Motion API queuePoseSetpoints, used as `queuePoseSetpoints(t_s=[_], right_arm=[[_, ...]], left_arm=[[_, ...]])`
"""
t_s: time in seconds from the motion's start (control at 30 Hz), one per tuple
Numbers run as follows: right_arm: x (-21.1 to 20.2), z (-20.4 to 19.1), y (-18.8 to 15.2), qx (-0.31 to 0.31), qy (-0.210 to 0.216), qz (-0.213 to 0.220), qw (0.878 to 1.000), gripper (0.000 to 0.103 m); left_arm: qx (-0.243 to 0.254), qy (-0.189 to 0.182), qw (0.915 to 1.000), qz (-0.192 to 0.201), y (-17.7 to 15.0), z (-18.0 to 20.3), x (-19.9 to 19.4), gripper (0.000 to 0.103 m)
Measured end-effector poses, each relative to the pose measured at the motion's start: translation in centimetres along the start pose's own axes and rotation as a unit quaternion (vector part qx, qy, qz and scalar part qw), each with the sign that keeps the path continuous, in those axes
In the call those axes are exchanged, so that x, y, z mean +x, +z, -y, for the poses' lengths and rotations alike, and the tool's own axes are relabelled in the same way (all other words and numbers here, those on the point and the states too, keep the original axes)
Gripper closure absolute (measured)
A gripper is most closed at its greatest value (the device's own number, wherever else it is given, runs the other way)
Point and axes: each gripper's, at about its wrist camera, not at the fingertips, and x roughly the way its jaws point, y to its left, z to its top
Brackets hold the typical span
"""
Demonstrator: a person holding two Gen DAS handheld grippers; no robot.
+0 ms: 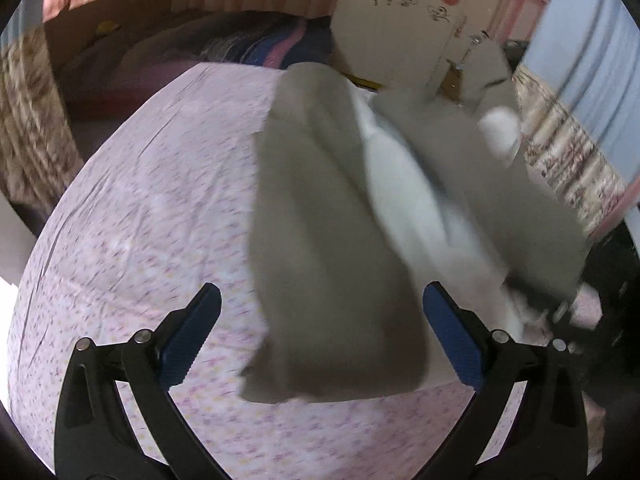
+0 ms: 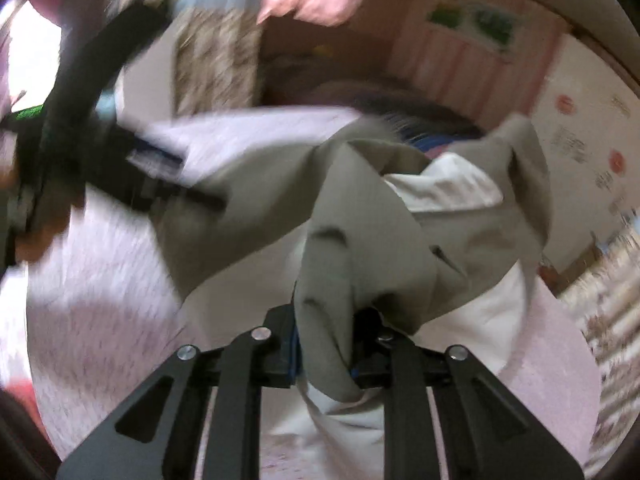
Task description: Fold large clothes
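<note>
The bed (image 1: 132, 200) wears a pale pink sheet with a small floral print. A grey garment with white lining (image 1: 320, 220) lies on it toward its right edge, and bunched bedding (image 1: 224, 44) is heaped at its far end.

Motion blur smears most of both views. My right gripper (image 2: 324, 344) has its blue pads almost wholly buried under the grey garment (image 2: 352, 240), so the contact itself is hidden. My left gripper (image 2: 160, 168) appears only as a dark streak in the right wrist view. The garment's far end (image 1: 496, 80) is indistinct. The bedsheet (image 1: 140, 208) pattern is unreadable, and both grippers' bases are cut off at the lower edge.
</note>
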Motion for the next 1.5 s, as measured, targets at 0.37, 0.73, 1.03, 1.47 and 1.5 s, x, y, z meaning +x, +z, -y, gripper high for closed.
queuePoseSetpoints(t_s=[0.37, 0.73, 1.03, 1.47, 1.5], right_arm=[[2.3, -1.7, -2.9, -0.032, 0.04, -0.073, 0.996, 0.08], [-5.6, -3.7, -1.6, -0.032, 0.036, -0.024, 0.999, 0.035], [-11.9, 3.7, -1.9, 0.031, -0.028, 0.017, 0.999, 0.033], [-7.5, 15.5, -7.7, 0.351, -0.077, 0.033, 0.933, 0.025], [-7.0, 15.7, -7.9, 0.36, -0.073, 0.036, 0.93, 0.025]], left_arm=[[0.023, 0.008, 0.9996, -0.017, -0.1, -1.4, 0.7, 0.003], [0.053, 0.027, 0.9981, -0.015, 0.3, 0.3, -0.1, 0.003], [0.053, 0.015, 0.9985, -0.006, 1.1, 1.0, -1.2, 0.003], [0.084, -0.046, 0.9954, 0.001, 3.9, 7.2, -2.0, 0.003], [0.085, -0.05, 0.9951, 0.002, 4.4, 7.7, -2.0, 0.003]])
